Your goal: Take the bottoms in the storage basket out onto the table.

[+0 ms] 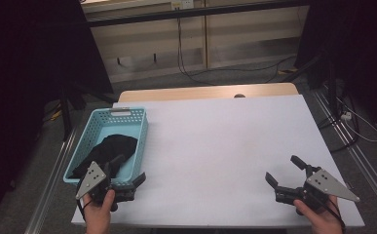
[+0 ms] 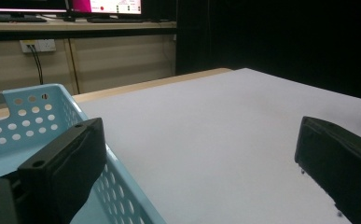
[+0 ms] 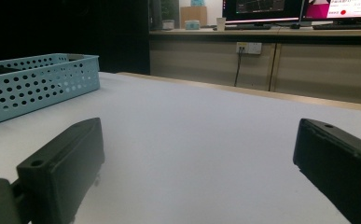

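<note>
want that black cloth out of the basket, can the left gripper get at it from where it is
Probably yes. The left gripper sits open at the near end of the blue basket, and the black cloth lies uncovered inside the open top. Only the basket's near wall stands between them, so it would need to come in from above.

I see the table (image 1: 235, 146) from above its near edge, facing forward and down. The 2 gripper views sit low, close to its surface, facing across it; both share the blue basket (image 3: 38, 79).
</note>
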Motion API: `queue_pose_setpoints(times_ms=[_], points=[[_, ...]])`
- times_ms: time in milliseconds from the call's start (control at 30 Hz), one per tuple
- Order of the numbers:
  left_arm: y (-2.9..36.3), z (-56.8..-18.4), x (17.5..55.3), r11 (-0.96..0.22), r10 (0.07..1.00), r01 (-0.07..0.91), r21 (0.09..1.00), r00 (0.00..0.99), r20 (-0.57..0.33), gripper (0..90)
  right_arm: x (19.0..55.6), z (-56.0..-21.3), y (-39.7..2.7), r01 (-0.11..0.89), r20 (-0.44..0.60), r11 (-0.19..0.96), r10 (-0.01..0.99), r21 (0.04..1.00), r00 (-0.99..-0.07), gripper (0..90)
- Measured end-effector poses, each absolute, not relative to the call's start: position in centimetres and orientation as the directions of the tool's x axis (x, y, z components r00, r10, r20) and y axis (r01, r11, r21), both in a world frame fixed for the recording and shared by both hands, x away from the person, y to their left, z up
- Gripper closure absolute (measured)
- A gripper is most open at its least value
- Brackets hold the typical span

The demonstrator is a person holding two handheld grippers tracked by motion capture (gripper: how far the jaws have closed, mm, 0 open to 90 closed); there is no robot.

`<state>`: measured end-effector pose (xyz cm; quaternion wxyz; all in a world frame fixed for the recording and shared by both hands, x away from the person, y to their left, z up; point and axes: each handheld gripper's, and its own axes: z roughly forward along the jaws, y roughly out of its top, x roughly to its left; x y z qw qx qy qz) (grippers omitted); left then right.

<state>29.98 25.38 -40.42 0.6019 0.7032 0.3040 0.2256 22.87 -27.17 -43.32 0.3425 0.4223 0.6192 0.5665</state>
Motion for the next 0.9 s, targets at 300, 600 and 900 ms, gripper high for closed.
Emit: queue_pose_setpoints(times_ms=[300, 600, 900], points=[[25.1, -40.4, 30.1, -0.106, 0.69, 0.154, 0.982, 0.723, -0.039, 2.2, 22.7, -43.2, -27.4, 0.131, 0.049, 0.005, 0.911, 0.991, -0.409, 1.6], [25.0, -40.2, 30.0, -0.095, 0.687, 0.159, 0.983, 0.725, -0.051, 2.1, 22.8, -43.2, -27.3, 0.128, 0.046, 0.009, 0.906, 0.992, -0.42, 1.7], [24.0, -39.3, 30.3, -0.092, 0.664, 0.166, 0.982, 0.745, -0.064, 2.0, 22.6, -43.2, -27.4, 0.13, 0.054, 0.002, 0.905, 0.991, -0.423, 1.6]])
